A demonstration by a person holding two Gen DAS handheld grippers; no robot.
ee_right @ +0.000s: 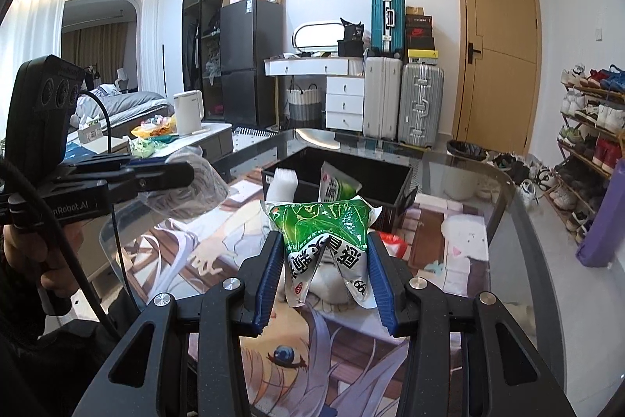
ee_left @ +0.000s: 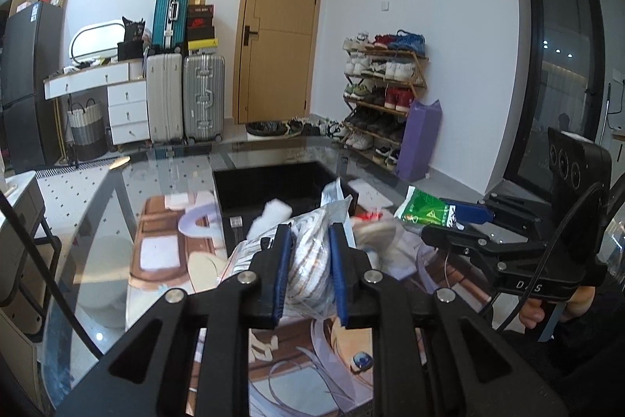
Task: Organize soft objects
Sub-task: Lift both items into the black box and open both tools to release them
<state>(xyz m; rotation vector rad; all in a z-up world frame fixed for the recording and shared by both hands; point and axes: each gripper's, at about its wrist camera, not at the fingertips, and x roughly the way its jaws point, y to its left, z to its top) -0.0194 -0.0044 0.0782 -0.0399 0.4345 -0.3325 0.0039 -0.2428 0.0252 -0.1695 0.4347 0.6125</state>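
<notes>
Jaws clenched: left gripper (ee_left: 310,270) on clear bag (ee_left: 312,253), right gripper (ee_right: 326,280) on green pack (ee_right: 326,225).
Black bin (ee_right: 398,178) just behind both; only the right view shows the kettle (ee_right: 188,112).

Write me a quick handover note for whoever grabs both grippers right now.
Left gripper: shut on a clear bag of striped fabric, lifted off the table.
Right gripper: shut on a green tissue pack, also raised.
Black bin ahead holds a white pack and another green pack.
Left: both held items into the bin; a red item sits beside it.
</notes>
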